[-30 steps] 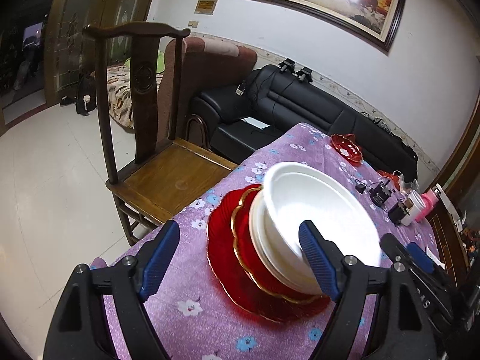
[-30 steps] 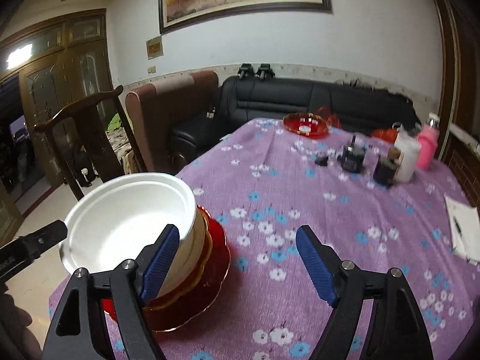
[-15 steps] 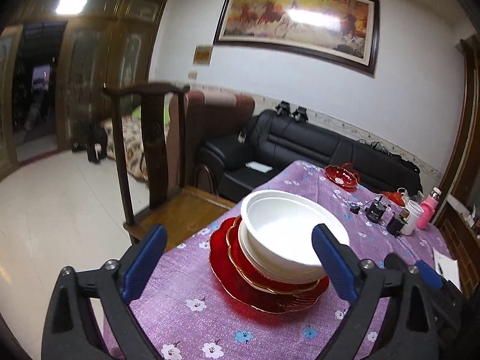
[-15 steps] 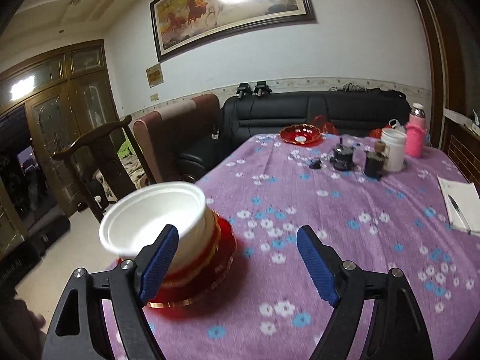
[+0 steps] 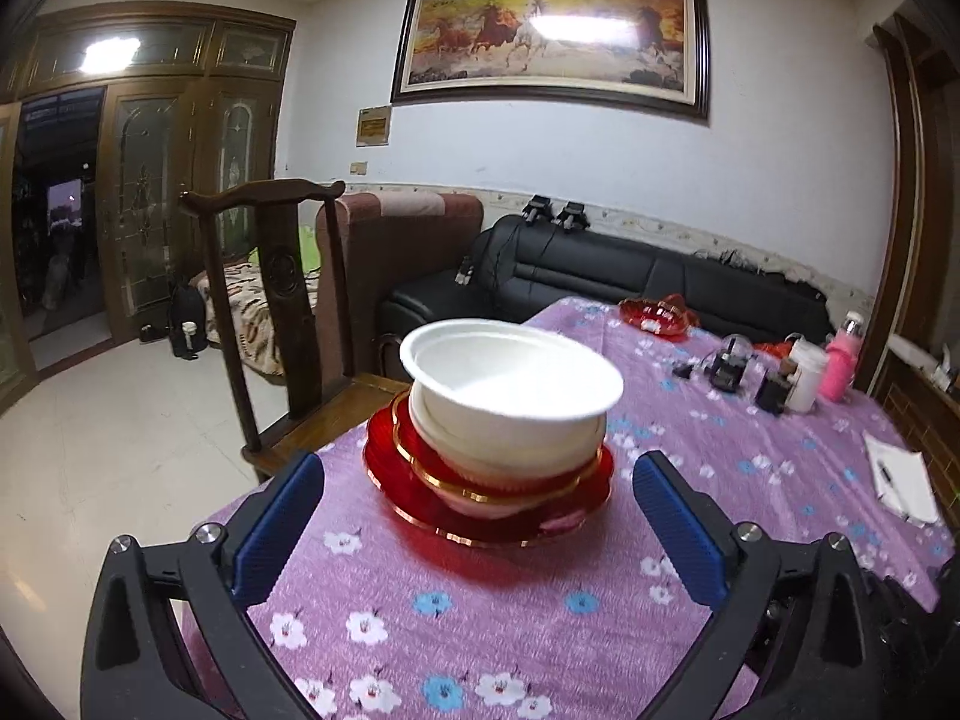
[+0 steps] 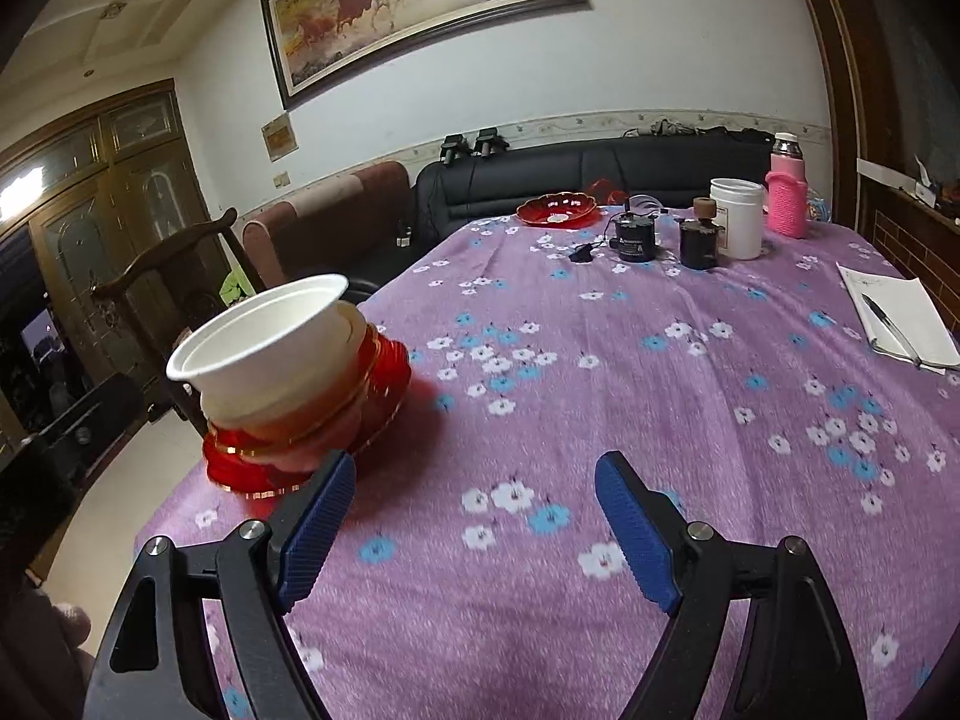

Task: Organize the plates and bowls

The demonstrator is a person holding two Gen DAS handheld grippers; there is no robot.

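A stack stands near the table's left edge: a white bowl (image 5: 510, 378) nested in another white bowl, on a gold-rimmed red dish and a wide red plate (image 5: 420, 510). The stack also shows in the right wrist view, with the white bowl (image 6: 270, 336) on the red plate (image 6: 240, 468). My left gripper (image 5: 474, 528) is open and empty, just short of the stack. My right gripper (image 6: 474, 522) is open and empty, to the right of the stack. Another red dish (image 6: 558, 210) sits at the table's far end.
The table has a purple flowered cloth (image 6: 600, 372). At the far right stand a black device (image 6: 636, 237), a dark jar (image 6: 699, 240), a white cup (image 6: 738, 219) and a pink bottle (image 6: 789, 198). A notebook with a pen (image 6: 894, 318) lies right. A wooden chair (image 5: 282, 312) stands left.
Both grippers have pulled back and tilted lower from the stack, so the bowls look smaller and farther. The stack has not moved. Both grippers stay open.
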